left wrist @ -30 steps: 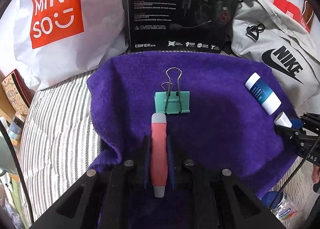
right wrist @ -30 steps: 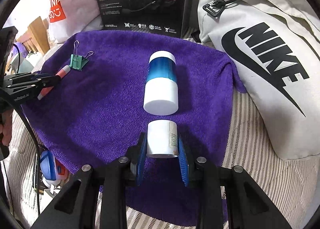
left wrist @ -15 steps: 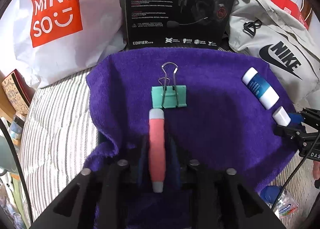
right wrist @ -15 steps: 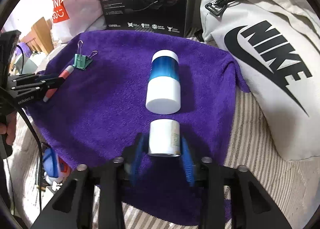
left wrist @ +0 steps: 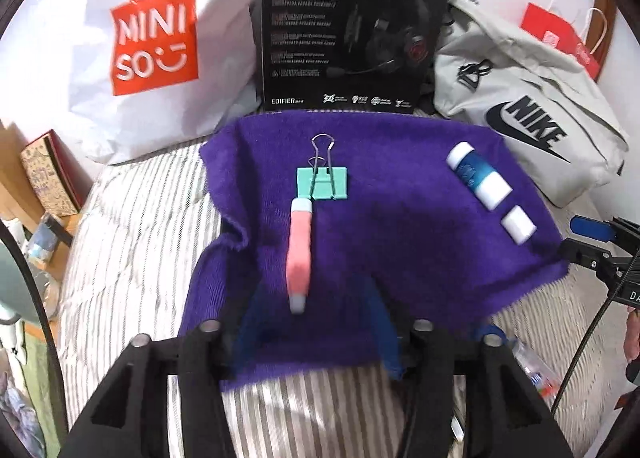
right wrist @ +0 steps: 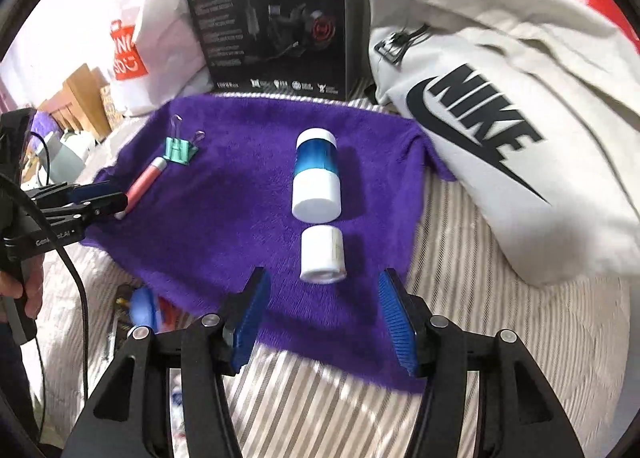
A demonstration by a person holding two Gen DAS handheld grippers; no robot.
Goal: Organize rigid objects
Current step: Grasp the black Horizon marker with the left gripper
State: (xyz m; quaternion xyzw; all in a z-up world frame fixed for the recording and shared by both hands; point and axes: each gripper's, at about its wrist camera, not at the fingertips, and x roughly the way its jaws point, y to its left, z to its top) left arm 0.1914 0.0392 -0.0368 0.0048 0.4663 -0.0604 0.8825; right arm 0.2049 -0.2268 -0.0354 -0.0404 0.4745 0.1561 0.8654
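Note:
On the purple towel (left wrist: 400, 226) (right wrist: 224, 194) lies a pink pen (left wrist: 299, 254) (right wrist: 142, 184), its tip against a green binder clip (left wrist: 322, 182) (right wrist: 180, 148). My left gripper (left wrist: 316, 332) (right wrist: 100, 198) is pulled back from the pen, jaws opening, nothing between them. To the right lie a blue-and-white bottle (left wrist: 478, 174) (right wrist: 316, 174) and a small white bottle (left wrist: 519, 224) (right wrist: 323, 254), end to end. My right gripper (right wrist: 324, 318) (left wrist: 592, 234) sits just behind the small white bottle, jaws opening, pads clear of it.
A black headset box (left wrist: 352, 30) (right wrist: 272, 18) stands behind the towel. A white shopping bag (left wrist: 132, 42) is at back left, a grey Nike bag (left wrist: 532, 126) (right wrist: 520, 110) at right. Striped bedding (left wrist: 132, 242) surrounds the towel. Small items (right wrist: 144, 310) lie off its near edge.
Both grippers let go and drew back and up. The pink pen now lies free on the towel, and the small white bottle lies free in front of the right jaws.

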